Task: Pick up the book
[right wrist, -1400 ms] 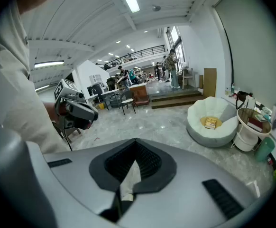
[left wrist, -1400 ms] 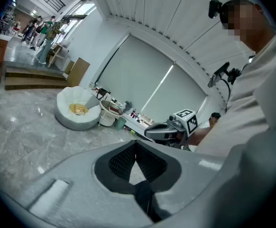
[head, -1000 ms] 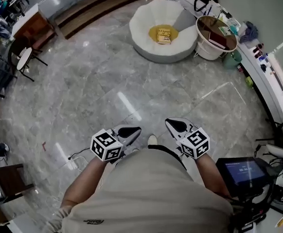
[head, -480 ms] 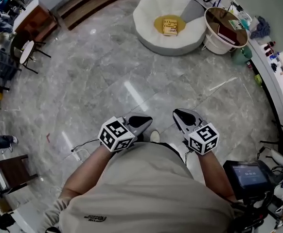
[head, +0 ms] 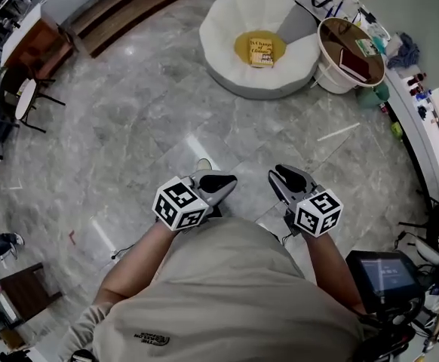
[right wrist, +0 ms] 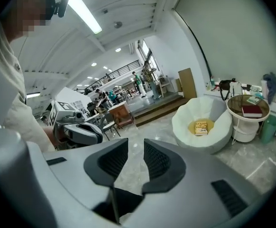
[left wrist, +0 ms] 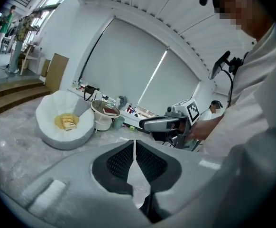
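Right gripper (head: pixel 282 176) jaws opening, empty; book (head: pixel 261 51) nearer than before.

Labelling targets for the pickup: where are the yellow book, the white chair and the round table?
yellow book (head: pixel 261 51): head view, middle of its cover.
white chair (head: pixel 218 35): head view, left rim.
round table (head: pixel 334 38): head view, bare top.
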Action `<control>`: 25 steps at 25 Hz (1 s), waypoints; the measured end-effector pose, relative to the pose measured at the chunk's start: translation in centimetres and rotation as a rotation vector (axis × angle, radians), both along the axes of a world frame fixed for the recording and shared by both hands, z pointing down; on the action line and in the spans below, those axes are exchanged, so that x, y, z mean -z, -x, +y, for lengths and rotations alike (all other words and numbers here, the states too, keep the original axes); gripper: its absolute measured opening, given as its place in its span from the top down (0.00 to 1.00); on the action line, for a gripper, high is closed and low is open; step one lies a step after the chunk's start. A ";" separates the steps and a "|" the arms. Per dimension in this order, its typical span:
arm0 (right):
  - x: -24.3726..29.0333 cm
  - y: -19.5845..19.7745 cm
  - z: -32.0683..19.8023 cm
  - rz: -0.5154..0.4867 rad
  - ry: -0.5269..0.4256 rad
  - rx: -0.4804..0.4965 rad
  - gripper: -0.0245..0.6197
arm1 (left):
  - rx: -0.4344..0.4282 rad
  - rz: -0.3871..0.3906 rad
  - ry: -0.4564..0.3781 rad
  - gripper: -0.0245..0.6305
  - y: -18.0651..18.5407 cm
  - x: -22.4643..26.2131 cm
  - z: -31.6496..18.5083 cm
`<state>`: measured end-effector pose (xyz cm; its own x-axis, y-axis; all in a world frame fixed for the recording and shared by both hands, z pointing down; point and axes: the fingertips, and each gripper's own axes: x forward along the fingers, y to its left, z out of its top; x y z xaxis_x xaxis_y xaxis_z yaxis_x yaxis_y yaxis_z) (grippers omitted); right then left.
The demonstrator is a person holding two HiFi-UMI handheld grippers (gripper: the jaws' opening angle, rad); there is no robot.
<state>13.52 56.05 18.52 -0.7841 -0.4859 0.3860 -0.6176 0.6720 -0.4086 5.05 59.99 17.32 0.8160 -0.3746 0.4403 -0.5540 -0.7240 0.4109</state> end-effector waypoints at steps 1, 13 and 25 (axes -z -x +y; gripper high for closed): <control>0.1 1.0 -1.6 0.000 0.012 -0.015 0.80 | -0.008 0.009 0.001 0.95 1.1 0.3 -1.8; -0.6 11.0 -19.8 0.038 0.070 -0.122 0.79 | -0.095 -0.026 0.037 0.95 13.5 0.5 -18.7; -12.5 8.2 -37.7 -0.086 0.287 -0.295 0.79 | -0.056 -0.070 0.123 0.95 13.6 -3.8 -34.6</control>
